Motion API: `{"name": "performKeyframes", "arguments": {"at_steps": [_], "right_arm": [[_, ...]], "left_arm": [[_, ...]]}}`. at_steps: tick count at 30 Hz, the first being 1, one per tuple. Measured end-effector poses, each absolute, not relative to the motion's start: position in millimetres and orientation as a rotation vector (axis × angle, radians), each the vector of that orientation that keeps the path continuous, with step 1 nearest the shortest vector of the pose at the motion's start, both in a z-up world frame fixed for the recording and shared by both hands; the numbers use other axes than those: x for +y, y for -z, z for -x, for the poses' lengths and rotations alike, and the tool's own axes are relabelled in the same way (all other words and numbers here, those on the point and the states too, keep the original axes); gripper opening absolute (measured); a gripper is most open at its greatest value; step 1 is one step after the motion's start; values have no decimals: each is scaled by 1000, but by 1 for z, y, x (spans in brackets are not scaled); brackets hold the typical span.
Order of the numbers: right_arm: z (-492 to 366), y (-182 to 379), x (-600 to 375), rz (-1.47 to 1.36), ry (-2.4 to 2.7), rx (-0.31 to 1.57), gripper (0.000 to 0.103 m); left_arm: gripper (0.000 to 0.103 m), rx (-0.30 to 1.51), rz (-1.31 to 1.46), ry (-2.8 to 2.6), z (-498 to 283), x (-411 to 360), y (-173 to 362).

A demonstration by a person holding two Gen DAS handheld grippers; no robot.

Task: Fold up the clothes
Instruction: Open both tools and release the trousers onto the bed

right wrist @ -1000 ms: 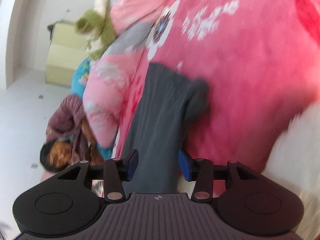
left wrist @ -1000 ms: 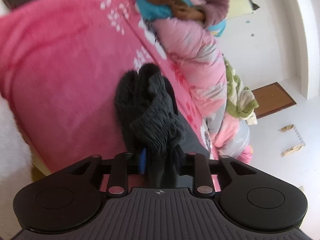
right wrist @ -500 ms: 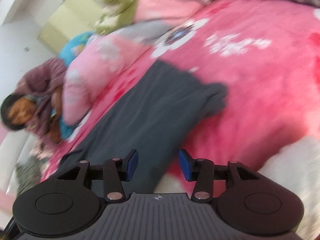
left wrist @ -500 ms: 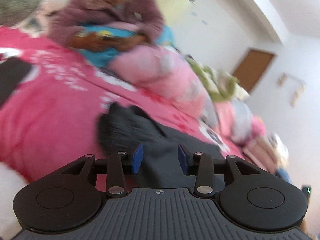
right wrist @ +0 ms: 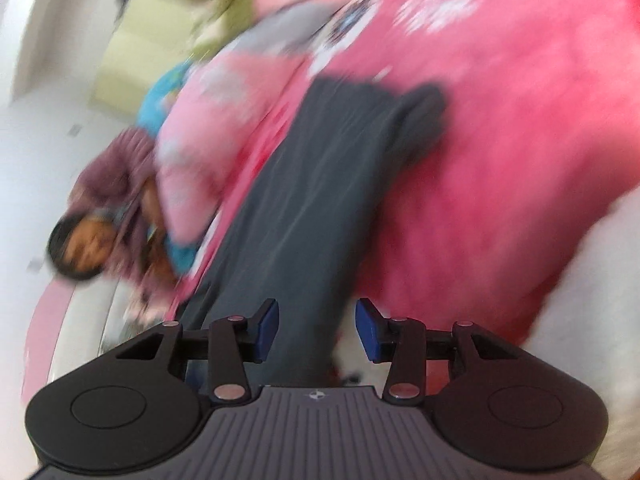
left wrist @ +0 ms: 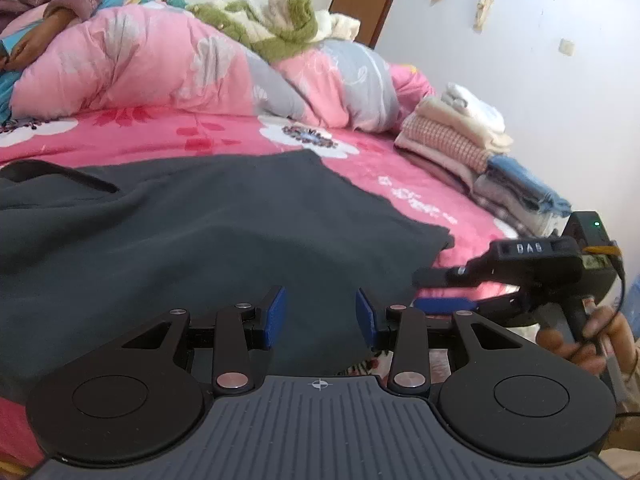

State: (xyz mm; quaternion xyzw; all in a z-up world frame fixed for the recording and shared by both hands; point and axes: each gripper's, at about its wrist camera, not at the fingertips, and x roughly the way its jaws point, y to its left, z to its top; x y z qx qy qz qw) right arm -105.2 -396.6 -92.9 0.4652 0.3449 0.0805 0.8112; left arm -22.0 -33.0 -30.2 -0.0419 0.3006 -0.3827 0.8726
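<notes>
- At the far left of the left wrist view, a seated person leaned against the bedding; only a purple sleeve and a hand showed, well apart from the work.
- The dark grey garment lay spread on the pink bed, mostly flat with a few creases and a bunched edge at its left end, probably laid out so that an edge could be taken up and folded.
- The left gripper hung just over the near edge of the garment with its jaws apart and nothing between them, released, placed as if to take that edge.
- Behind, a rolled pink quilt sat pushed towards the back of the bed, leaving the front free.
- To the right, a stack of folded clothes stood at the bed's edge, likely the place for finished pieces.
- The right gripper, seen side-on from the left camera and held by a hand, reached towards the garment's right corner; its own blurred view showed the jaws parted over the cloth, empty.
- Whether this garment was about to be folded or only half folded, I could not tell.
</notes>
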Motion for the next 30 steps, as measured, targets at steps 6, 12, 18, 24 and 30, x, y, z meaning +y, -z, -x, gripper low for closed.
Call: {"name": "performKeyframes", "arguments": {"at_steps": [6,12,18,24,30], "right_arm": [[92,105,-356,-909,-301,810,46],[88,110,-343,-900,-327,815,46],[88,109,-340,-894,-296,769,45],[77,111,-336,-920,-342,778,4],[52,98,-349,-1076,-435,750,3]], "left_arm": [[38,616,136,718,18,-15,29],[38,615,113,699,30,3,32],[38,604,60,739,44,-1,37],[47,579,-51,795,52,-24,42],[73,455,-177,749,51,-46,37]]}}
